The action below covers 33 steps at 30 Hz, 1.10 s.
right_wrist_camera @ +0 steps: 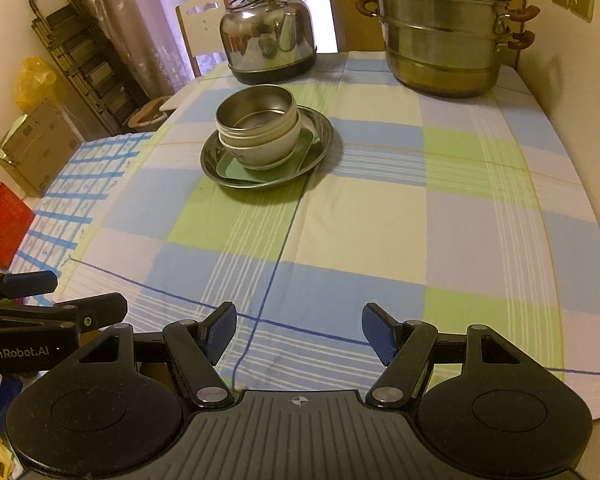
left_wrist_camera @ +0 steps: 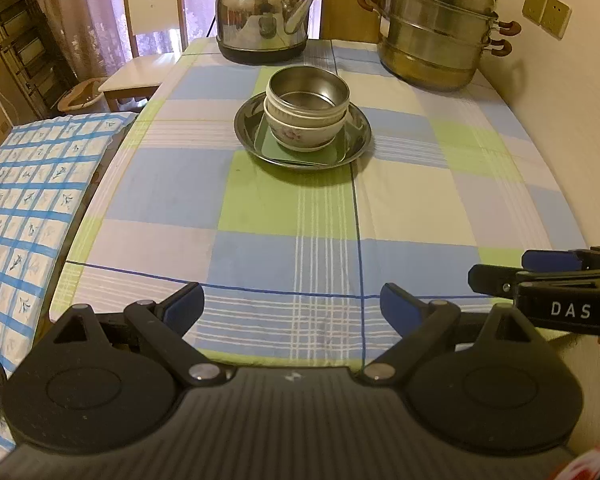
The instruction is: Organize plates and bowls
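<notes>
On a checked tablecloth [left_wrist_camera: 400, 200], a metal bowl [left_wrist_camera: 308, 90] nests in a flowered bowl [left_wrist_camera: 300, 134], on a green square plate [left_wrist_camera: 268, 146] inside a round metal plate [left_wrist_camera: 360, 136], apparently gathered for tidying. The left gripper [left_wrist_camera: 292, 304] and right gripper [right_wrist_camera: 299, 332] hover well apart from it, both spread, holding nothing.

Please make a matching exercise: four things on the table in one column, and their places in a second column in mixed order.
Things:
1. metal bowl
2. green tray
3. kettle
4. steamer pot

Places:
A. far right of the table, by the wall
B. top of the stack
C. far edge, before the curtain
D. inside the round metal plate, under the bowls

Pairs: 1-B, 2-D, 3-C, 4-A
</notes>
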{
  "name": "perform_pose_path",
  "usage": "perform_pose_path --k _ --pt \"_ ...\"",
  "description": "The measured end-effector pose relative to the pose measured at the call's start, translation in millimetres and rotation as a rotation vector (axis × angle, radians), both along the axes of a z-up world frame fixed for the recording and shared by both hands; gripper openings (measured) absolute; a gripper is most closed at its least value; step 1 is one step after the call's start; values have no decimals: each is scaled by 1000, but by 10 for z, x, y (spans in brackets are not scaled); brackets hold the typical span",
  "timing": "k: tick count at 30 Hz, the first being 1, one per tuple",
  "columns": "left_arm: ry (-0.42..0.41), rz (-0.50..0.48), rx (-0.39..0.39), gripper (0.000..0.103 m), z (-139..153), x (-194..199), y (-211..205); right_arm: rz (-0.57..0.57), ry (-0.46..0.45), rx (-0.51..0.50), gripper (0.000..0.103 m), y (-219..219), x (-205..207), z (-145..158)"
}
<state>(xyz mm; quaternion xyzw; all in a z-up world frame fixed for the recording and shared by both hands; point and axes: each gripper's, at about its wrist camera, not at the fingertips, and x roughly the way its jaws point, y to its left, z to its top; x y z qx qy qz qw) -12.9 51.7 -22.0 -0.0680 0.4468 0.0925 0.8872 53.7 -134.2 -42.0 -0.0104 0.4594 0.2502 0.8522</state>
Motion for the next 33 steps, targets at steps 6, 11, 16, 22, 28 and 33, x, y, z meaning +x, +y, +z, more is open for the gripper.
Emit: perform_pose_path --k 6,11,16,22,28,33 --pt "3 -14 -4 94 2 -32 122 -14 8 -6 69 118 -43 -5" --pt "6 -22 -10 94 -4 -76 201 -21 9 -4 69 188 -101 14" --pt "6 -31 -16 94 -11 -92 238 -22 9 -7 69 236 -148 18" --pt "2 -36 -21 94 -5 -108 250 -29 4 -8 69 253 -172 32" --pt "2 -37 -22 94 -4 -112 248 -29 2 -10 69 255 -185 33" --pt "2 -37 -20 94 -7 -112 245 -29 3 -10 69 248 -187 36"
